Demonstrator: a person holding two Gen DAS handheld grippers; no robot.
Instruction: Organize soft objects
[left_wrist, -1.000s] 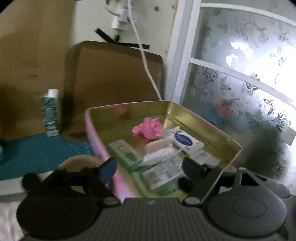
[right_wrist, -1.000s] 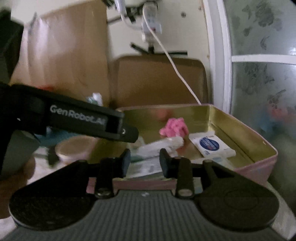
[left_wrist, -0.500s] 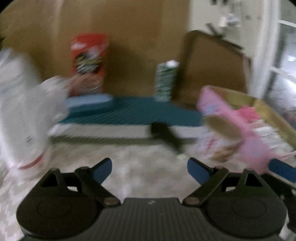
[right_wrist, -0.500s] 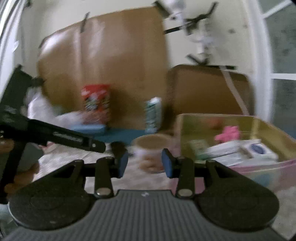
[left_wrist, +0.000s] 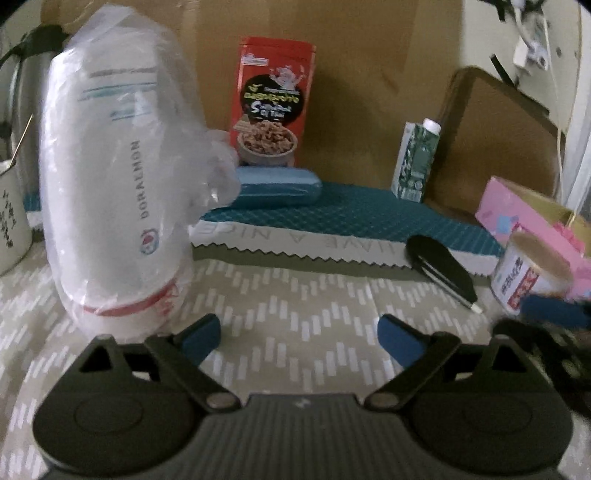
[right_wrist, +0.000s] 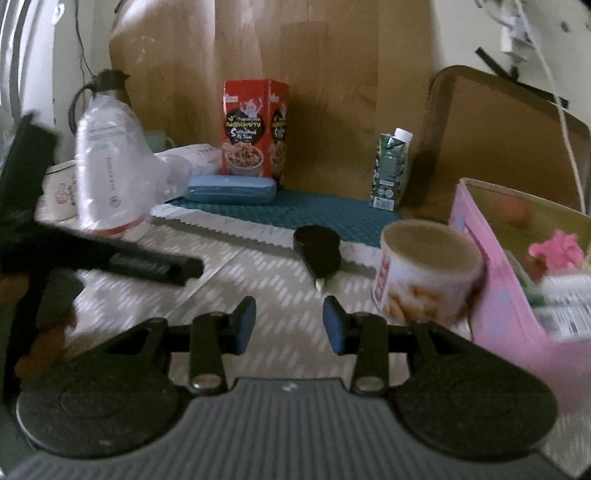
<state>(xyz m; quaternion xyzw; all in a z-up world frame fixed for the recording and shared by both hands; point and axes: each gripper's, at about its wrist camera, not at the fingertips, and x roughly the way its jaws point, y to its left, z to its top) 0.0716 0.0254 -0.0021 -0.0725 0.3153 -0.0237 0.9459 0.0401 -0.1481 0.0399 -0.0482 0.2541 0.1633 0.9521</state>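
The worktop (left_wrist: 303, 314), under a patterned cloth, lies bare in front of both claws. At its back a teal mat (left_wrist: 351, 218) runs to the brown board against the wall.

The left claw (left_wrist: 299, 334) tilts down over the cloth; its jaws have just been opening and stand wide with nothing between them. The right claw (right_wrist: 289, 321) also tilts down, its jaws partly apart and holding nothing, with bare cloth ahead of it.

The bagged white pack (left_wrist: 118, 177), a soft thing, stands upright at the left, just beyond the left claw's left finger. The pink tin (right_wrist: 491, 280) sits at the right edge, open, with a pink soft piece (right_wrist: 557, 249) and packets inside. A round can (right_wrist: 424, 273) stands just beside the tin's near wall, close to the right claw's right side.

On the mat stand a red box (left_wrist: 273, 99), a blue case (left_wrist: 277, 186) before it, and a carton (left_wrist: 417, 162). A black flat thing (left_wrist: 439, 267) lies at the mat's front edge. A mug (left_wrist: 11, 218) is at the far left.
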